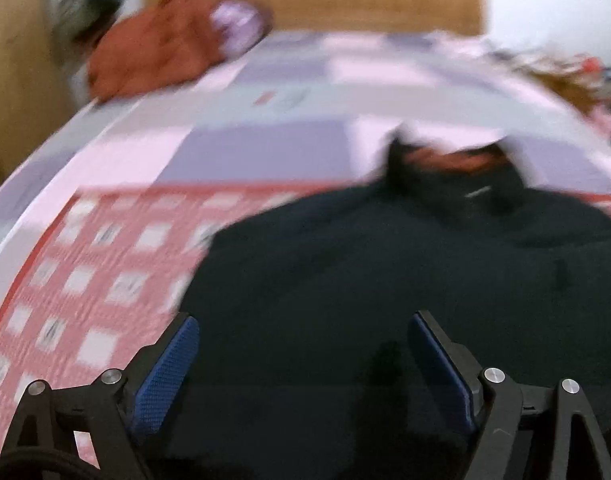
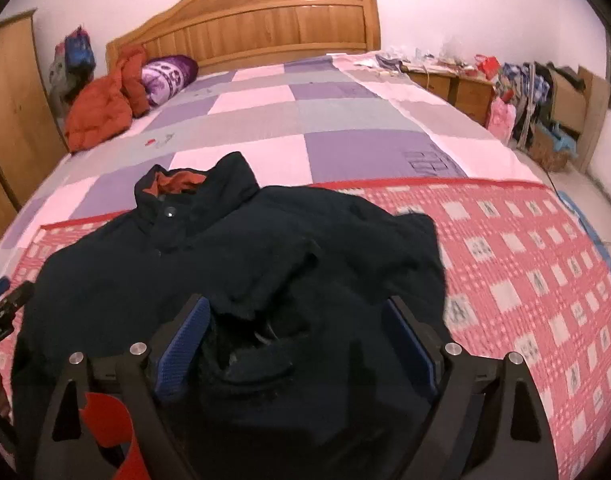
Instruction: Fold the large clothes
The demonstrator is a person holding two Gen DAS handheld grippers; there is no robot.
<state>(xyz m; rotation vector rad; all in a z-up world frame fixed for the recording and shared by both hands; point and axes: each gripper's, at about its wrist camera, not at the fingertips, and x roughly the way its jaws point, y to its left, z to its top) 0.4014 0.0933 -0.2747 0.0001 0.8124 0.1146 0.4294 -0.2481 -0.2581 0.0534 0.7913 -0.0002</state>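
My left gripper hangs spread over the dark jacket, which lies on the bed, collar at twelve o'clock; my right gripper is spread too, straddling a rumpled fold; I'd pinch one layer near the hem, evenly; no containers I can make out.
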